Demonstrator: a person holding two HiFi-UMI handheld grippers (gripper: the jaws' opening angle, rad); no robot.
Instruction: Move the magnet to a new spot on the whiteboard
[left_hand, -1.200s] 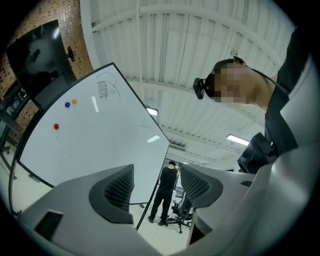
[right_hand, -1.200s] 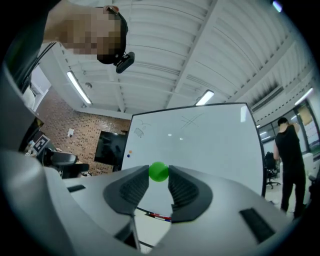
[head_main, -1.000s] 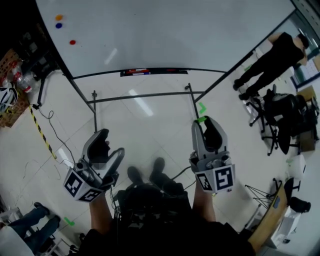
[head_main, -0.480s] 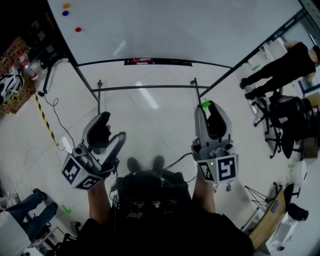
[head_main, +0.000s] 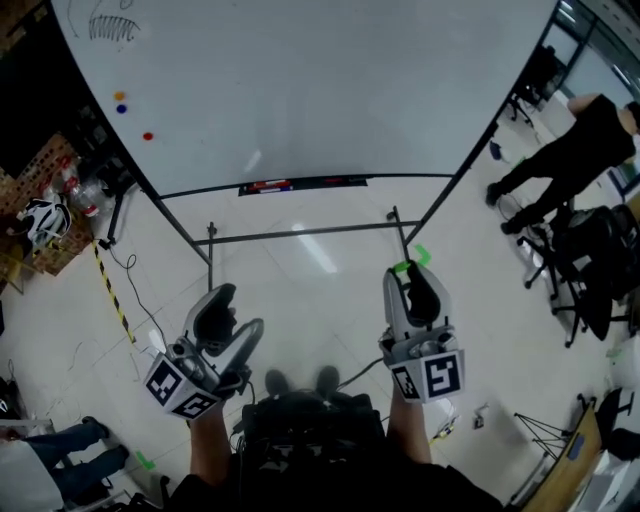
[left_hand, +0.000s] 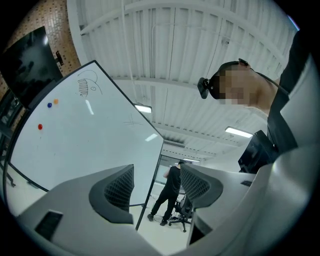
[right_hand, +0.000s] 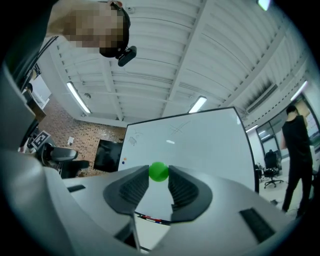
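This is looking like an open office-lab space. A freestanding whiteboard (head_main: 300, 90) is standing on pale floor tiles (head_main: 300, 300). Office chairs (head_main: 590, 255) are clustering nearby, and strip lights (right_hand: 78, 98) are glowing overhead.

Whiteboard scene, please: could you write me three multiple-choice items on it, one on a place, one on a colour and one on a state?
1. Where on the whiteboard do the three coloured dots sit in the head view?
A upper left; B lower right; C centre.
2. What colour is the magnet held by the right gripper?
A green; B yellow; C black.
3. How does the left gripper stand?
A fingers shut on a pen; B fingers apart, nothing between; C fingers shut on a cloth.

Answers:
1 A, they cluster near the board's upper left edge.
2 A, the right gripper view shows a green ball pinched at the tips.
3 B, the left gripper view shows a clear gap.
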